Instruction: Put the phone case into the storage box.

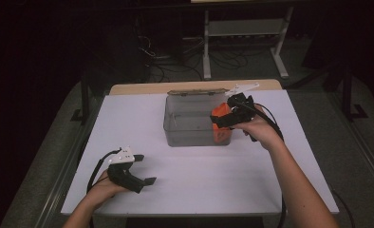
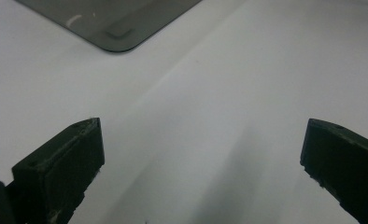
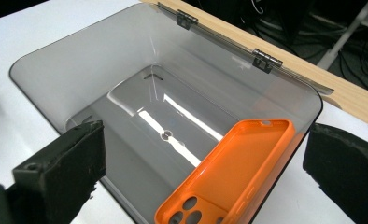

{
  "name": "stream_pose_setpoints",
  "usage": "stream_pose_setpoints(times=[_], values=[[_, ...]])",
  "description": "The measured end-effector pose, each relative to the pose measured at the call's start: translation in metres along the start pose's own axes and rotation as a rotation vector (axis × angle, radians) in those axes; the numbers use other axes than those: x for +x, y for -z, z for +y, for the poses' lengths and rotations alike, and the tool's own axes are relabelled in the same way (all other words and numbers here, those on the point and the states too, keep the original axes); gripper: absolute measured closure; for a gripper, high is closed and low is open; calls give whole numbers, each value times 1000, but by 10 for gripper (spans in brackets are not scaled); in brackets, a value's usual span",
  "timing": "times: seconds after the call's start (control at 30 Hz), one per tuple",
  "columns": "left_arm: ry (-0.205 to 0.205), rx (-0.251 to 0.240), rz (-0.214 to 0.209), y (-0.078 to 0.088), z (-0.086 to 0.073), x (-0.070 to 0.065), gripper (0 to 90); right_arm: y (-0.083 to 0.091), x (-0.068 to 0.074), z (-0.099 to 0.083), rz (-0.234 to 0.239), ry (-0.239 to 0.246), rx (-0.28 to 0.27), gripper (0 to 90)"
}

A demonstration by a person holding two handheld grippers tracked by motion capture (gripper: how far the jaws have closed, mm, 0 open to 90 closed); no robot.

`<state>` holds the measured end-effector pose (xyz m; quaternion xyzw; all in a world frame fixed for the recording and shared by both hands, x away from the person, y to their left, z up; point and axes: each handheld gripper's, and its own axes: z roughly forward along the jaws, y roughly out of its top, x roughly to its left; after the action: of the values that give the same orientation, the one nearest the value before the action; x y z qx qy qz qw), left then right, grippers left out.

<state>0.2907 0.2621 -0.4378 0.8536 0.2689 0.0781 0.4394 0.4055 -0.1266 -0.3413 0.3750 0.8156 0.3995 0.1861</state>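
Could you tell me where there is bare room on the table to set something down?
The white table is bare between the left claw and the grey bin. Only the bin's right end is crowded, by the orange phone case and right claw.

Dim, dark-edged high view; bright white table (image 1: 199, 180); glare streaks inside the clear box (image 3: 173, 135); near claws blurred

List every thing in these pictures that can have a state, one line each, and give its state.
Clear plastic box: lid open, upright on the table.
Orange phone case: inside the box, leaning tilted against its wall.
Left gripper: jaws open, holding nothing, low over the table.
Right gripper: jaws open, above the box.
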Motion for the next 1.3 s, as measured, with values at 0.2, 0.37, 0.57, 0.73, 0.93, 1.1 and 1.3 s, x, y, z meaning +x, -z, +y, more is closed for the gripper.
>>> stream_pose_setpoints(times=[0.2,0.37,0.57,0.73,0.93,1.1,1.3], values=[[4,-2,1,0,-1,1,0,6,3,-7,18,11,-34,0],[5,-2,1,1,-1,1,0,10,6,-16,26,22,-47,0],[6,0,3,0,-1,0,0,14,9,-27,31,25,-58,0],[5,1,1,0,-1,0,0,19,10,-35,34,23,-70,0],[4,1,-1,0,-1,0,0,21,11,-44,32,22,-75,0],[3,1,-3,0,-1,-1,0,22,11,-51,31,16,-79,0],[3,3,-3,0,-1,0,0,24,12,-59,31,3,-82,0]])
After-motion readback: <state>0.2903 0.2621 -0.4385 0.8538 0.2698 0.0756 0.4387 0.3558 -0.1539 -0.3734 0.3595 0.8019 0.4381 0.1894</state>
